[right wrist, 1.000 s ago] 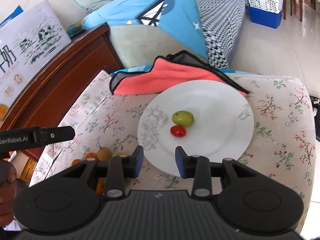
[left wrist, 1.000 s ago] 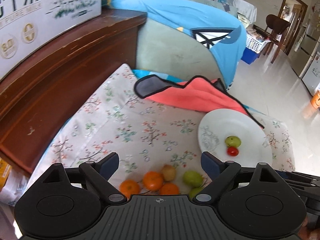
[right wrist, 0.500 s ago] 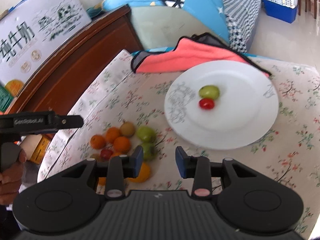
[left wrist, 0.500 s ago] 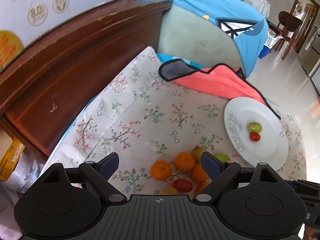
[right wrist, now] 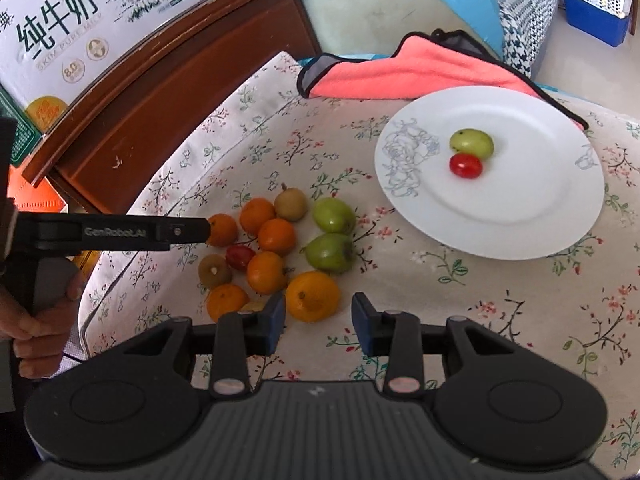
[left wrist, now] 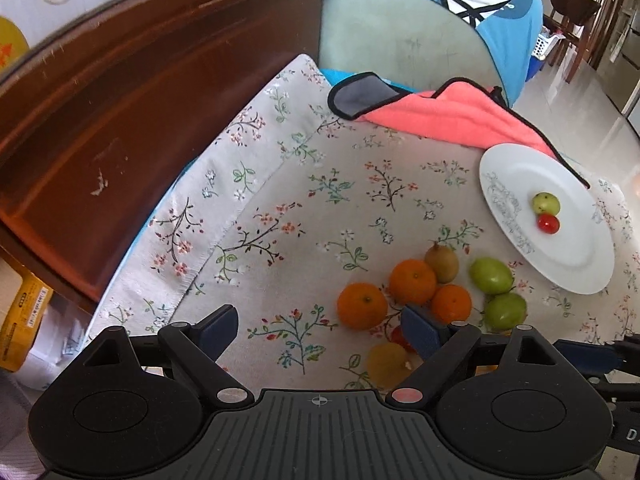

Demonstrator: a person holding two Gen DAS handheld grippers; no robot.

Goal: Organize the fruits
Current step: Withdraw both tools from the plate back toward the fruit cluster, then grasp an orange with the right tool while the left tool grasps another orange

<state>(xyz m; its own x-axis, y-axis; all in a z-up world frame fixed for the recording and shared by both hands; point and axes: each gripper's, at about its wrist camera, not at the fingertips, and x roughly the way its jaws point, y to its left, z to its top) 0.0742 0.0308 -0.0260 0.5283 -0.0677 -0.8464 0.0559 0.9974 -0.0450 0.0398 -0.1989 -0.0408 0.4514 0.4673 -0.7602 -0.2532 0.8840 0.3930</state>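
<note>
A pile of loose fruit lies on the floral cloth [left wrist: 320, 184]: several oranges [right wrist: 277, 234], two green fruits [right wrist: 333, 214], two brown ones [right wrist: 291, 204] and a small red one [right wrist: 240, 257]. The white plate [right wrist: 520, 200] to the right holds one green fruit [right wrist: 471, 143] and a red tomato [right wrist: 465, 165]. My right gripper [right wrist: 319, 318] is open narrowly, and an orange [right wrist: 313, 296] sits just ahead of its gap, untouched. My left gripper [left wrist: 320, 328] is open wide over bare cloth, left of the pile. An orange [left wrist: 362, 306] lies just ahead of its right fingertip [left wrist: 420, 330].
A pink towel with black edging [right wrist: 400, 72] lies behind the plate, partly under its rim. A dark wooden board [right wrist: 180, 80] runs along the left, with a milk carton box [right wrist: 80, 20] on it. A hand [right wrist: 40, 320] holds the left gripper's handle. The tiled floor, a chair [left wrist: 572, 8] and a blue crate [right wrist: 596, 16] are on the right.
Both grippers have swung from the plate side toward the fruit pile and dropped closer to the cloth. More of the pile shows in both views. Neither jaw gap has visibly changed.
</note>
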